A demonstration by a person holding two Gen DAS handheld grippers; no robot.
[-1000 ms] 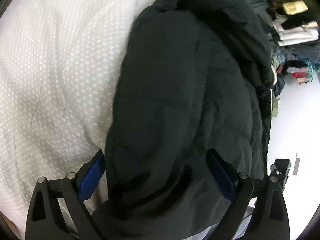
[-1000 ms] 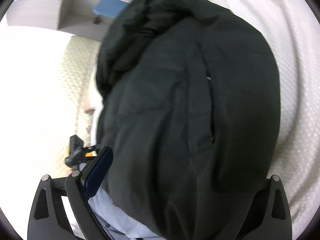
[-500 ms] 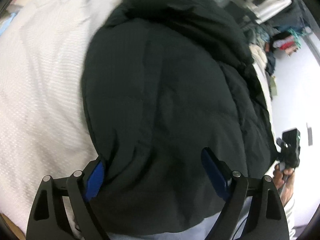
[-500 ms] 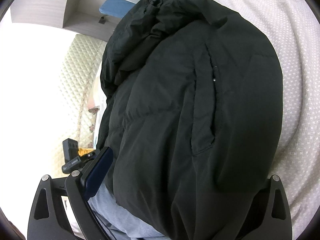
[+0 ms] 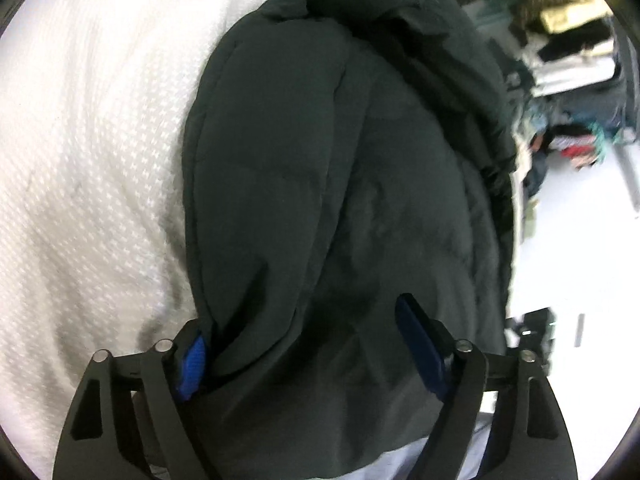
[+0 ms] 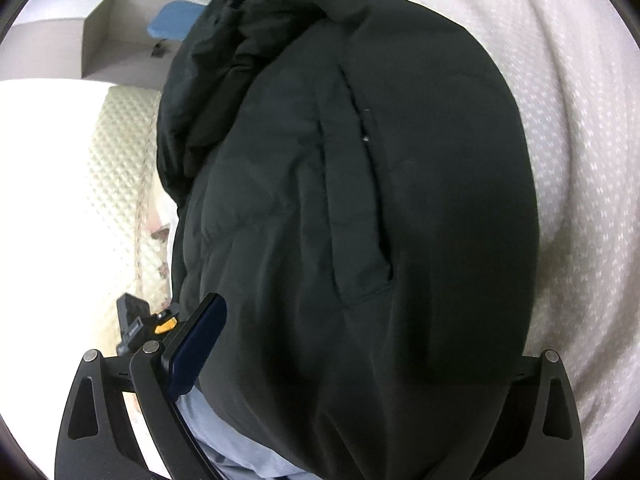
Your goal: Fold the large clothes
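Across the white bedspread (image 5: 92, 168), the black jacket (image 5: 340, 200) blocks both views.

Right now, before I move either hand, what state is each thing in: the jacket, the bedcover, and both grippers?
Black padded jacket: bunched and folded over itself, lying on the bed, near hem between both grippers' fingers.
White textured bedcover: spread out, wrinkled beside the jacket.
Left gripper: fingers wide apart, straddling the hem.
Right gripper: open; right finger hidden under fabric.
Jacket pocket: slit gaping open.
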